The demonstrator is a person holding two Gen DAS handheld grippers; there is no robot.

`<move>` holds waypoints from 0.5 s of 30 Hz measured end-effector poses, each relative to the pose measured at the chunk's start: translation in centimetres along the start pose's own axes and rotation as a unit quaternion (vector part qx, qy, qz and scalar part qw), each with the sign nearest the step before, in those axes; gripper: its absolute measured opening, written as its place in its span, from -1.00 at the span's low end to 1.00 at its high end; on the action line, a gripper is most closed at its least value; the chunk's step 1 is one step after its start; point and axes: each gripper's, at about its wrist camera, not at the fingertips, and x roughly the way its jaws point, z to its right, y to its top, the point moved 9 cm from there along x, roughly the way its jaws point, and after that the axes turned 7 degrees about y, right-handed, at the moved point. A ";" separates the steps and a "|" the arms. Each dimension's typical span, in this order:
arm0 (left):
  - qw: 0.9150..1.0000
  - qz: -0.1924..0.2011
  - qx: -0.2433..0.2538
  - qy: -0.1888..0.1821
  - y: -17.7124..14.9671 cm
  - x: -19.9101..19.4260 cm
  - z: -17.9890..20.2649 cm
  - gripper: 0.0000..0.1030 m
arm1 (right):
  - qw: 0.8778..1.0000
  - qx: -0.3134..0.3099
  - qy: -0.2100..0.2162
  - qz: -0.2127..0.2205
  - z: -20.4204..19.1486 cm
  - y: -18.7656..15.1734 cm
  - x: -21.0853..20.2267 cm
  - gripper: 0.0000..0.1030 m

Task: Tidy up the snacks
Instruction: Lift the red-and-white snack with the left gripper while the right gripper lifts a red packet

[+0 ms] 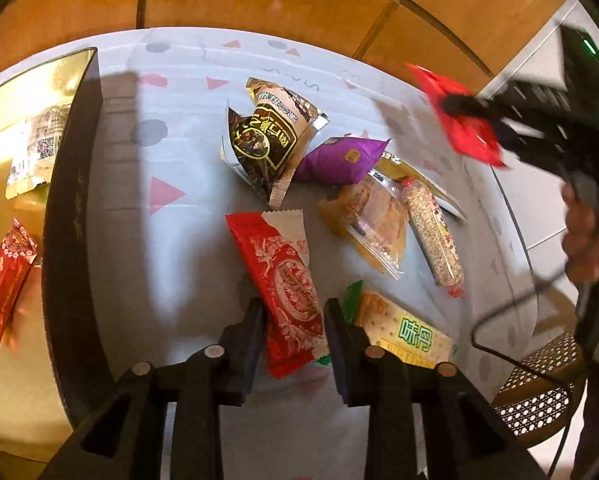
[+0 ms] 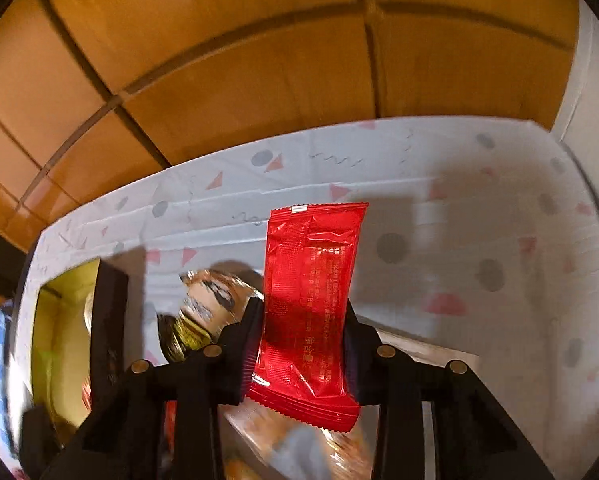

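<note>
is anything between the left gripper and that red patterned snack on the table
No. The red patterned packet already lies between the left gripper's open fingers, nothing on top of it. The green-and-yellow cracker pack sits just beside the right finger.

Loose snacks on the patterned cloth — brown chocolate pack [image 1: 265, 140], purple pouch [image 1: 341, 160], clear-wrapped cake [image 1: 369, 220], sesame bar [image 1: 433, 236], green-ended cracker pack [image 1: 403, 330]. Red floral packet [image 1: 283, 284] lies between black fingers. Plain red sachet [image 2: 311, 304] — upright, clamped aloft.
</note>
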 end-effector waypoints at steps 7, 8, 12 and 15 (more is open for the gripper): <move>0.999 -0.018 0.007 0.030 0.8 1.1 0.2 -0.08 | 0.999 -0.022 -0.046 0.018 5.2 -1.8 -3.4 -0.29; 0.999 -0.021 0.014 0.039 1.1 1.4 0.4 -0.05 | 0.999 -0.014 -0.046 0.020 6.0 -2.1 -3.5 -0.29; 0.995 -0.023 0.046 0.082 2.0 2.3 0.9 0.01 | 0.999 0.018 -0.035 0.022 8.2 -3.0 -3.3 -0.29; 0.989 -0.010 0.079 0.126 2.2 2.7 1.1 -0.34 | 0.999 0.003 -0.026 0.035 7.8 -2.4 -3.6 -0.29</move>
